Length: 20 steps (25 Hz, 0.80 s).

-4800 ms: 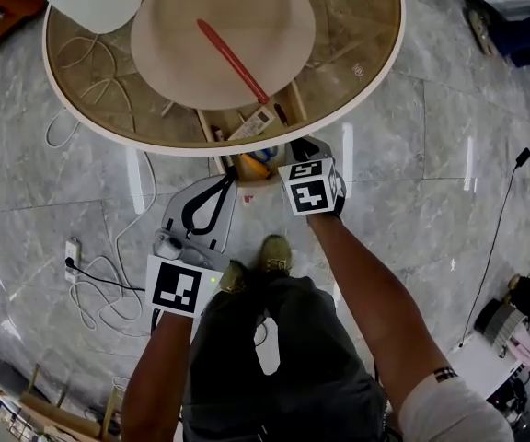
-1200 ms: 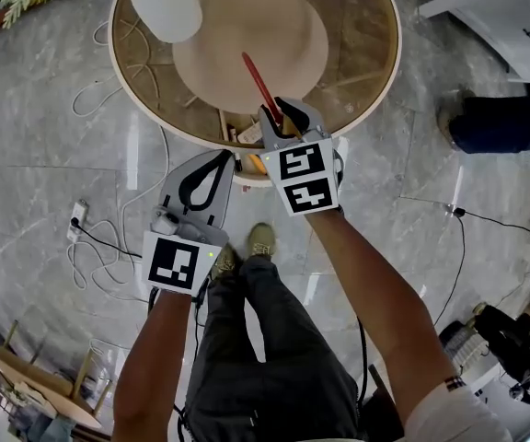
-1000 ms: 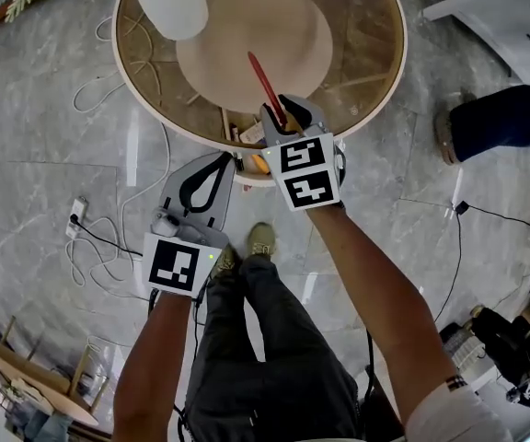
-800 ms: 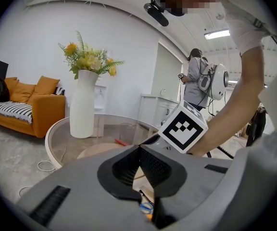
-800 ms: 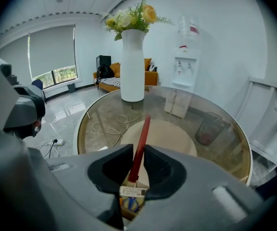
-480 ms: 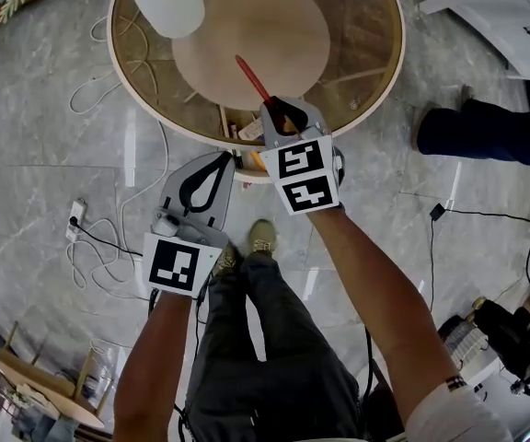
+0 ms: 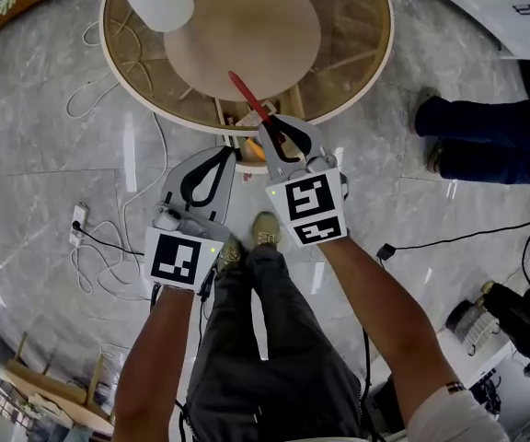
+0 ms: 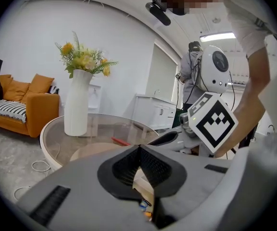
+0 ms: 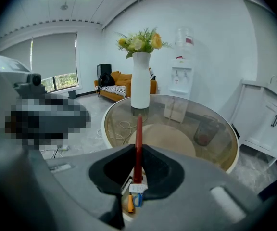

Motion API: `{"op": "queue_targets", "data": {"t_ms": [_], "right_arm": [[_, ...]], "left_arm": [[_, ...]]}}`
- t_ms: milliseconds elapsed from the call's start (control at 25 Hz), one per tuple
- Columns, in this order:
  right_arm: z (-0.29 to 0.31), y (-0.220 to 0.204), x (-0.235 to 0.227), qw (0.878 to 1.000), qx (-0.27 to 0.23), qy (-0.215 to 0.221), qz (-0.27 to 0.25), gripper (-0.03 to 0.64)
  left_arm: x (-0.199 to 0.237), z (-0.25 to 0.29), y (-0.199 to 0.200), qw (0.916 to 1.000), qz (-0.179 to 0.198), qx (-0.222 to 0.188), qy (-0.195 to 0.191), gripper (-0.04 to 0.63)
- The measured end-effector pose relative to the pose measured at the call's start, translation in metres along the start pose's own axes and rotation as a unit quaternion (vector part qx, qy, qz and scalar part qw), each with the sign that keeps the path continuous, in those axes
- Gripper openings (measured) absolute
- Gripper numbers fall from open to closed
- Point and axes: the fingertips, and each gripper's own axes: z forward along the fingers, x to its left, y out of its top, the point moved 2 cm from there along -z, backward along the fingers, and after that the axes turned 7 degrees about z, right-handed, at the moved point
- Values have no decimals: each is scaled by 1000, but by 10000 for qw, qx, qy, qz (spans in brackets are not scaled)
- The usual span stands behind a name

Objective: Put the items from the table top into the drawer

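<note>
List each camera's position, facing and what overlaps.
Head view: on the head, steeply down at round table; forearms, legs, left gripper, right gripper show.
Left gripper view: rides left gripper, faces vase across table; own shut jaws, right gripper beside.
Right gripper view: rides right gripper, faces vase; jaws just closed on red stick.
All share table, vase, stick.

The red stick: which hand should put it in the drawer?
Right. The right hand-held gripper has just closed on the red stick and holds it by the open drawer. The left hand-held gripper is shut and empty beside the drawer.
</note>
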Motion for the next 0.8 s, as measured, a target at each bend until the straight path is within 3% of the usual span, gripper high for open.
{"op": "queue_targets", "data": {"t_ms": [440, 800], "right_arm": [[-63, -38, 35, 9996, -159, -77, 208, 46], [-91, -93, 41, 9993, 157, -167, 306, 46]], "left_arm": [[-36, -27, -11, 9994, 163, 21, -298, 0], [-57, -36, -30, 9990, 160, 120, -410, 0]]}}
